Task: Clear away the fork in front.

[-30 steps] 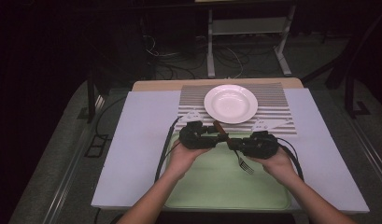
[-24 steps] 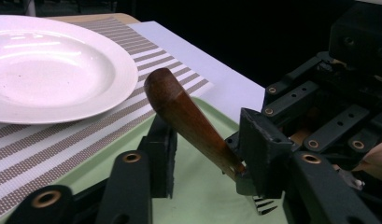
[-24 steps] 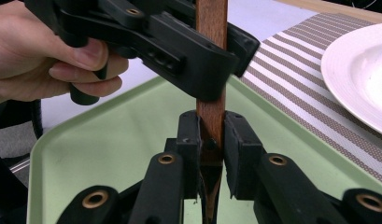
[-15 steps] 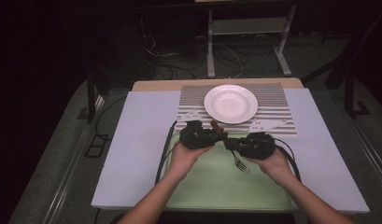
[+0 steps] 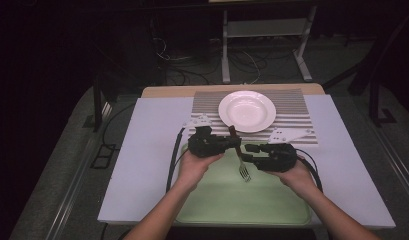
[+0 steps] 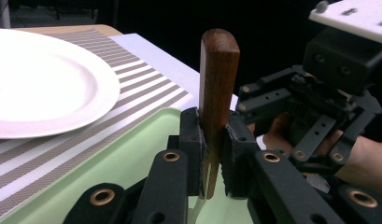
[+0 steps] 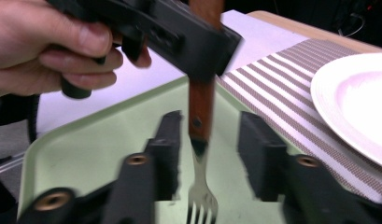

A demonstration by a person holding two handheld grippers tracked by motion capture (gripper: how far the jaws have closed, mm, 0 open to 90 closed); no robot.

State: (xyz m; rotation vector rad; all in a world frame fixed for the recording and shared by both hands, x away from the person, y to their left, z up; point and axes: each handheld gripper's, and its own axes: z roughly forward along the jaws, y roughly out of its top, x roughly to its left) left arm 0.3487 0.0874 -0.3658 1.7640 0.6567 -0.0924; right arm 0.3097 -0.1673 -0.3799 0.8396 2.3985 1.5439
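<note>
A fork with a brown wooden handle hangs upright over the green tray, tines down. My left gripper has just been closing and its pads now press on the handle from both sides. My right gripper has just been opening. Its jaws stand apart on either side of the fork's neck without touching it. In the high view the left gripper and right gripper meet tip to tip at the tray's far edge.
A white plate sits on a striped placemat just beyond the tray. A white sheet covers the table around them. Cables trail from both grippers along the tray's sides. The floor and a metal stand lie dark behind the table.
The left gripper's jaws have closed onto the fork's handle. The right gripper's jaws have parted from the fork. Both hands stay in nearly the same place.
</note>
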